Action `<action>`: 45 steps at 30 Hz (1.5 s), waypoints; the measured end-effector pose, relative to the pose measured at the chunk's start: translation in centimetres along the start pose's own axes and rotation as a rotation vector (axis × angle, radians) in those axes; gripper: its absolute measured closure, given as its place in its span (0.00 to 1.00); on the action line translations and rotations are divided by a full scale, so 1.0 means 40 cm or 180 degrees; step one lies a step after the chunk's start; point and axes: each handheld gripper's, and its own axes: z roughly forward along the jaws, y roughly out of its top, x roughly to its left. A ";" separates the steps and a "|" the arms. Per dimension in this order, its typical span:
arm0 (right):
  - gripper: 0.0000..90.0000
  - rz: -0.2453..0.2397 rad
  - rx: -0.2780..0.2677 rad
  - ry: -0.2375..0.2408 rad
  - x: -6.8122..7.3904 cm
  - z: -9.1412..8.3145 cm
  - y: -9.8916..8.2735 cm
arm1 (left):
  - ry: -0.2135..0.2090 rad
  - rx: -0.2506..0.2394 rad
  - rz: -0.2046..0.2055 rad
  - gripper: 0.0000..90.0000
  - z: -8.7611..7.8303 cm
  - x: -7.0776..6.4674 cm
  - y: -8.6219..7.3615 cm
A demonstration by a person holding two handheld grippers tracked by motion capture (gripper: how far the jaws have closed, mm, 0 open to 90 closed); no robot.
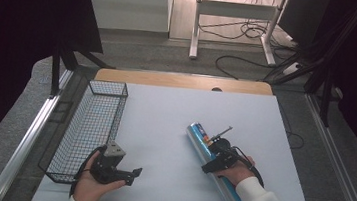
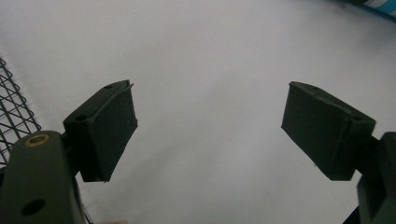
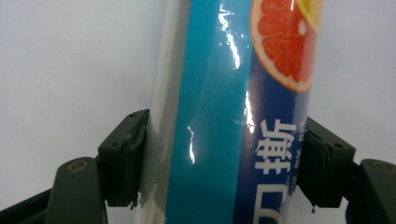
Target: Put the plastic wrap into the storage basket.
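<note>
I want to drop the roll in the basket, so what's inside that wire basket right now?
Nothing shows inside the wire basket: only table through its mesh. The left gripper covers its near corner.

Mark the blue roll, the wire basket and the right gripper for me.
blue roll (image 3: 210, 116): right gripper view, middle of its blue wrapper.
wire basket (image 1: 95, 122): high view, mesh floor.
right gripper (image 3: 224, 163): right gripper view, midway between its fingertips, clamped on the roll.

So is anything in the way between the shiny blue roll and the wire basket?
Nothing visible: bare white table lies between the blue roll, held in the right gripper, and the wire basket.
</note>
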 end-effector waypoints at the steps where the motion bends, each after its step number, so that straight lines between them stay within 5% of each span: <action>1: 0.32 0.0015 0.0006 0.0007 0.000 0.000 0.002 | 0.0000 0.0000 0.0001 0.19 0.000 0.000 0.000; 9: 0.34 0.0207 0.0050 0.0202 -0.021 -0.003 0.008 | -0.0001 -0.0007 -0.0016 0.19 -0.001 0.003 -0.001; 16: 0.35 0.0218 0.0055 0.0296 -0.036 -0.007 0.005 | 0.0000 -0.0008 -0.0022 0.19 0.000 0.004 -0.002; 30: 0.35 0.0306 -0.0228 0.0513 -0.055 -0.081 0.016 | -0.0020 -0.0029 -0.0034 0.19 0.001 0.002 -0.001; 45: 0.35 0.0379 -0.0438 0.0738 -0.024 -0.118 0.063 | -0.0083 -0.0053 -0.0084 0.19 0.002 0.007 -0.002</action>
